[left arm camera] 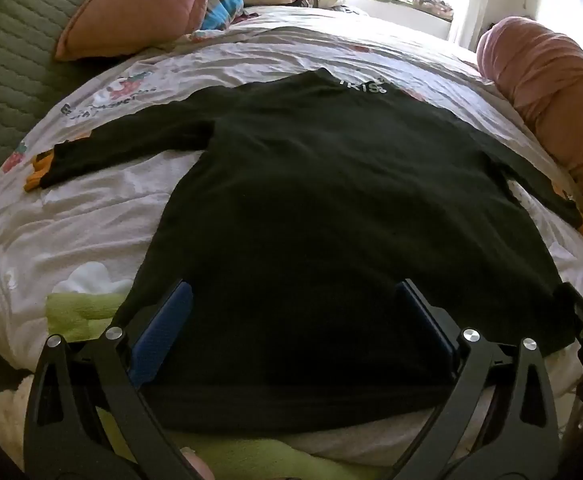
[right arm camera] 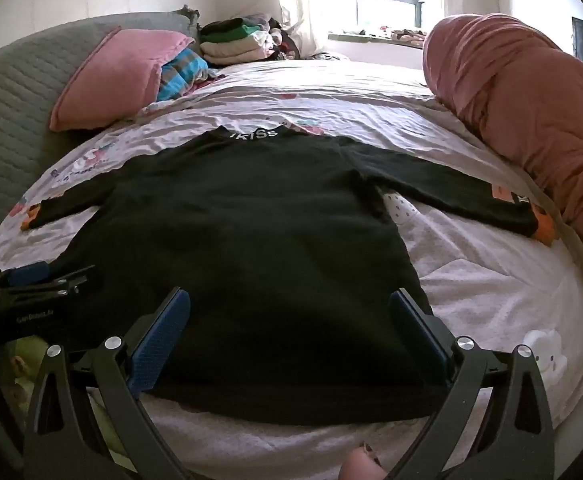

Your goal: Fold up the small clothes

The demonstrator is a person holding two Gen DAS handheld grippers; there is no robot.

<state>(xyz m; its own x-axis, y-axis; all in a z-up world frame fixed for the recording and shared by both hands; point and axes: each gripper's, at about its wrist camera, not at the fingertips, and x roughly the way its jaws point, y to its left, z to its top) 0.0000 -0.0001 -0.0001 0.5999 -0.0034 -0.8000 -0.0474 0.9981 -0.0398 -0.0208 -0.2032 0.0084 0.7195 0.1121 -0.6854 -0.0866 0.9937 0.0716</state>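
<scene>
A shirt is spread flat on the bed (collar at the far end). A pillow is seen far left, a rolled quilt right.

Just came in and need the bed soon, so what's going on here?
A person holding two-finger tongs in each hand is about to fold a black long-sleeved top. It lies flat on the white printed bedsheet, both sleeves spread out, collar toward the window. The left tongs and right tongs both stand wide open over the hem nearest the person, gripping nothing. No fold has been made yet. A stack of folded clothes sits at the far end of the bed.
</scene>
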